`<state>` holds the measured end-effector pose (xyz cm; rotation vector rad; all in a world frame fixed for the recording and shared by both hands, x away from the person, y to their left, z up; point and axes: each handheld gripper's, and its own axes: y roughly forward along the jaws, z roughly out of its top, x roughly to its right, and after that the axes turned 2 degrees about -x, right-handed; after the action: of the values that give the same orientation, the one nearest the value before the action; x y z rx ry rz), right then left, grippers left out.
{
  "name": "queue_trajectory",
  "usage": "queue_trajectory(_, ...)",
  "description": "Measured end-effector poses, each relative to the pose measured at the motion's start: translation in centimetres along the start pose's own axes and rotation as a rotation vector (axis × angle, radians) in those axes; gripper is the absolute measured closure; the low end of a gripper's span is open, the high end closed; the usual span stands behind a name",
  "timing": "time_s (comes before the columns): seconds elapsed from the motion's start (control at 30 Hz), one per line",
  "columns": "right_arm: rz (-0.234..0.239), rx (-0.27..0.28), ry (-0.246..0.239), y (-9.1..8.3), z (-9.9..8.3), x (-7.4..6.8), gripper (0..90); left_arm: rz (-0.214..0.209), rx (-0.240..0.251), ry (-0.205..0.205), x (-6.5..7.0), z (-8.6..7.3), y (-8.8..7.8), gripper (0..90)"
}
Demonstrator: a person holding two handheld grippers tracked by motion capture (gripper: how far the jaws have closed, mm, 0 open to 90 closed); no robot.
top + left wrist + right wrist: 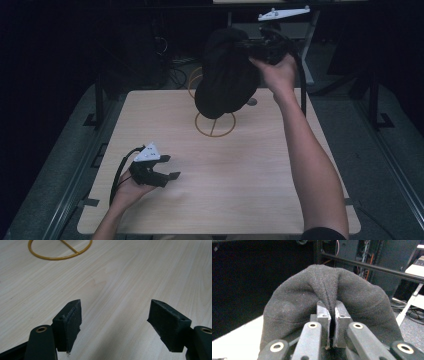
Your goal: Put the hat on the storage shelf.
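- Your right gripper [250, 46] is clamped on a fold of the black knit hat [226, 75], and you hold it high above the far edge of the tabletop [225, 190]. In the right gripper view the jaws stand almost together with a ridge of fabric [332, 292] pinched between them, so the hat hangs freely and opens downward.
- The hat hangs over the yellow wire ring [215, 125] that lies on the far half of the tabletop; its lower edge overlaps the ring's far side in the high view. I judge the ring to be the foot of a stand meant to take the hat, though its upper part is hidden behind the cloth.
- Your left gripper [167, 167] rests low near the front left corner, jaws spread wide over bare wood and gripping nothing, probably parked out of the way.
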<state>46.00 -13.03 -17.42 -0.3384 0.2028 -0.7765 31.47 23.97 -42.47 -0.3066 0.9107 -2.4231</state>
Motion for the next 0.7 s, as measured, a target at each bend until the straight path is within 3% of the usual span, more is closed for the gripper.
queue_trajectory(0.4, 0.009, -0.103, -0.021, 5.6, 1.7, -0.1, 85.1, 0.003, 0.009, 0.001, -0.2, -0.1, -0.2, 26.2)
queue_trajectory(0.7, 0.02, -0.166, -0.02, 9.5, 1.6, -0.5, 84.7, 0.001, 0.039, -0.021, -0.4, -0.1, -0.6, 26.2)
